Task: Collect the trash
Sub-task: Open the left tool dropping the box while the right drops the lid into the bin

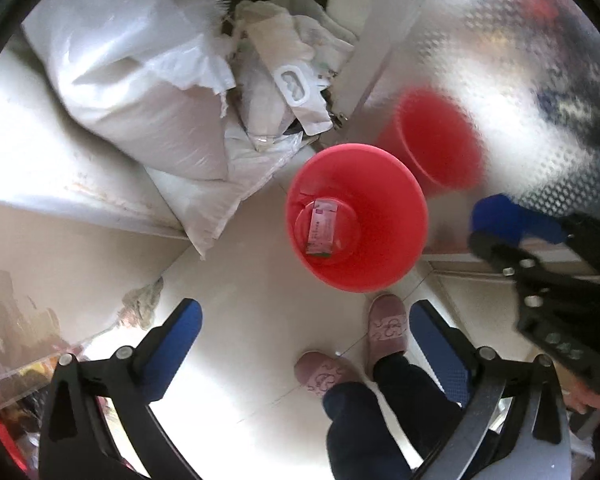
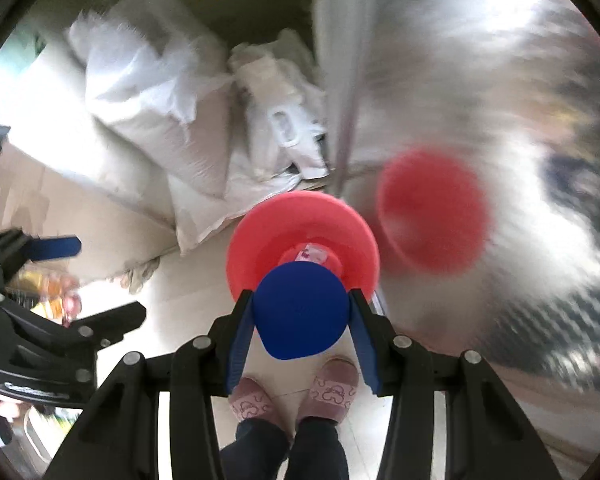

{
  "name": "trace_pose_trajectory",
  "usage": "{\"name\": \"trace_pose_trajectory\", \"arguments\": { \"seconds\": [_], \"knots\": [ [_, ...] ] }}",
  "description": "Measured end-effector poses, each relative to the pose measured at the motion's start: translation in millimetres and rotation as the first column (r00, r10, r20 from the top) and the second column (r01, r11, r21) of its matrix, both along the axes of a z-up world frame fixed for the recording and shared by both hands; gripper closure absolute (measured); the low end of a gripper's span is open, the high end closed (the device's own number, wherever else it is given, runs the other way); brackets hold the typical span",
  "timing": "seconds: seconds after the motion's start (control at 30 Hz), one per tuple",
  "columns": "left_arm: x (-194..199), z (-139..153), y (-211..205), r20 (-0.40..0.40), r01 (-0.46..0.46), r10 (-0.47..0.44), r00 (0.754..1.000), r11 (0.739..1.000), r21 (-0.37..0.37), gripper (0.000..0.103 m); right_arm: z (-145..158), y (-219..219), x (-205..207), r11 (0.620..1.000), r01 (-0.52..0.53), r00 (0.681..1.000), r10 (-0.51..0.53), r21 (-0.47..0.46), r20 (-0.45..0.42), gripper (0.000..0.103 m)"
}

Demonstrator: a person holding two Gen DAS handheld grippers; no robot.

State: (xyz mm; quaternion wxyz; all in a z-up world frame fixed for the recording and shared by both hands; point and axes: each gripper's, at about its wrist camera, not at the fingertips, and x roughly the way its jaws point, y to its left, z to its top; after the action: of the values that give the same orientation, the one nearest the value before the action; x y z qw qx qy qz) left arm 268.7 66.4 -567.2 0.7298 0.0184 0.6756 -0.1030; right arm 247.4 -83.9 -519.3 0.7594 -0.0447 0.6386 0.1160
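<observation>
A red bin (image 1: 356, 218) stands on the pale tiled floor, with a pink and white packet (image 1: 321, 232) lying on its bottom. My left gripper (image 1: 306, 334) is open and empty, held above the floor in front of the bin. My right gripper (image 2: 300, 310) is shut on a round blue object (image 2: 302, 310) and holds it over the near rim of the bin (image 2: 304, 240). In the left wrist view the right gripper (image 1: 540, 280) shows at the right with the blue object (image 1: 512, 218). In the right wrist view the left gripper (image 2: 40, 300) shows at the left.
White sacks and plastic bags (image 1: 140, 92) are piled against the wall behind the bin. A shiny patterned metal panel (image 1: 520, 80) at the right reflects the bin. The person's feet in pink slippers (image 1: 386, 326) stand just before the bin. A grey rag (image 1: 142, 308) lies at the left.
</observation>
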Motion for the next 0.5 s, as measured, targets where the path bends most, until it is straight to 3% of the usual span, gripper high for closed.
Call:
{"name": "trace_pose_trajectory", "arguments": {
  "seconds": [0.5],
  "knots": [
    [-13.2, -12.4, 32.0, -0.024, -0.115, 0.116, 0.993, 0.992, 0.044, 0.000, -29.5, 25.5, 14.0, 0.989, -0.145, 0.989, 0.145, 0.019, -0.001, 0.059]
  ]
}}
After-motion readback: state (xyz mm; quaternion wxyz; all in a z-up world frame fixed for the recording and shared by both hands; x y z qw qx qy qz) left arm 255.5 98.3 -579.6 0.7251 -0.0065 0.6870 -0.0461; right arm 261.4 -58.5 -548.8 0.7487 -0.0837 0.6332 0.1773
